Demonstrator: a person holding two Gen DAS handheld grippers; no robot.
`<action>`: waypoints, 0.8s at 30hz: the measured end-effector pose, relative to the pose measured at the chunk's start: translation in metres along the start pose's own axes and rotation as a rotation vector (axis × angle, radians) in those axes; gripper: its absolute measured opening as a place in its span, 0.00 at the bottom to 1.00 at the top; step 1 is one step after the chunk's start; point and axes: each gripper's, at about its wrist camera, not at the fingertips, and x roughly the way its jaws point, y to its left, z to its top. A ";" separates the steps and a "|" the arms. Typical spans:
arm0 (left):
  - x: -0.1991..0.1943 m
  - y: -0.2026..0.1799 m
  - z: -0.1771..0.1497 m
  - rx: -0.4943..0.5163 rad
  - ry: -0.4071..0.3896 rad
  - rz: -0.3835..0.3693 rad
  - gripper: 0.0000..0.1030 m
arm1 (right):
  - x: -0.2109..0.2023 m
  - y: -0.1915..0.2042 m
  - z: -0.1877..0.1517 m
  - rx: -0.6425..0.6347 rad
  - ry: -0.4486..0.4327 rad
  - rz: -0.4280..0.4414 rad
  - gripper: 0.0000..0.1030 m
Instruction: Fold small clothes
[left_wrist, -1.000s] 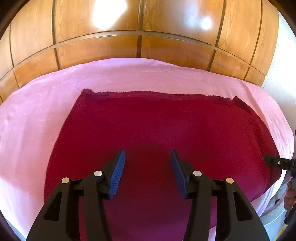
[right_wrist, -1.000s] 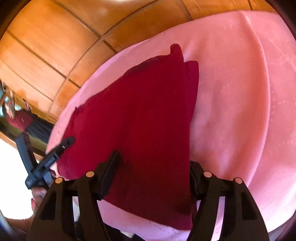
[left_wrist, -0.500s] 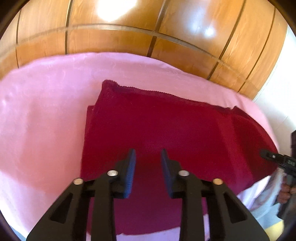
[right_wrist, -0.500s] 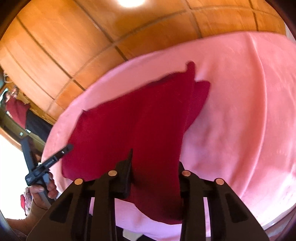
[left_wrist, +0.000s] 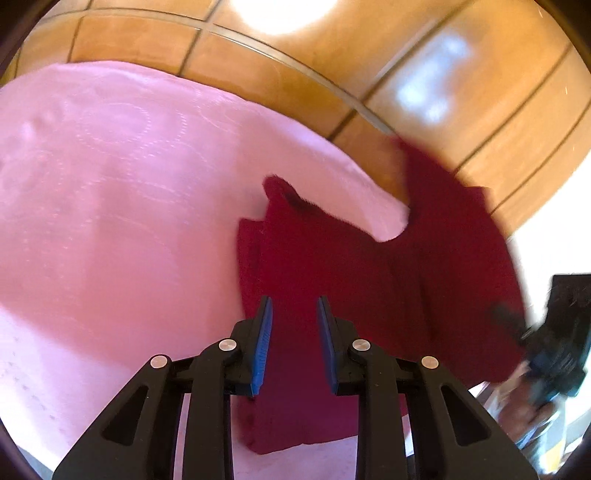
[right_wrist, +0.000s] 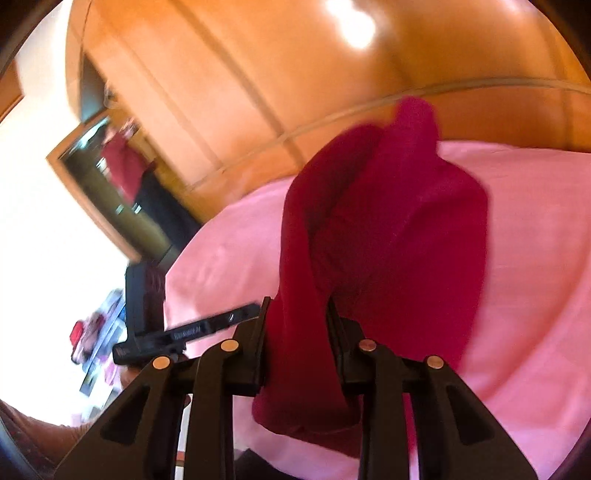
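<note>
One dark red knit garment (left_wrist: 332, 258) lies bunched on the single pink bedspread (left_wrist: 110, 221), part of it lifted. Only the right wrist view shows a mirror (right_wrist: 122, 192) on the wood-panelled wall (right_wrist: 258, 74). Two grippers: the right gripper (right_wrist: 297, 314) has just closed and pinches a fold of the garment; the left gripper (left_wrist: 294, 314) has narrowed too, cloth between its blue pads (left_wrist: 263, 343), contact unclear.

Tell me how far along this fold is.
Done: both hand-held grippers have just closed on the red cloth. In hand: the right hand-held gripper and left hand-held gripper are raising its pinched edge off the pink bedcover. Left: laying it over flat.
</note>
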 end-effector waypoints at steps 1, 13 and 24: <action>-0.004 0.003 0.001 -0.014 -0.005 -0.013 0.23 | 0.017 0.005 -0.003 -0.016 0.033 0.008 0.24; -0.013 -0.005 0.011 -0.050 0.064 -0.162 0.41 | 0.025 0.029 -0.036 -0.164 0.109 0.144 0.67; 0.026 -0.030 0.009 0.000 0.235 -0.135 0.47 | -0.040 -0.010 -0.071 -0.153 0.071 -0.079 0.63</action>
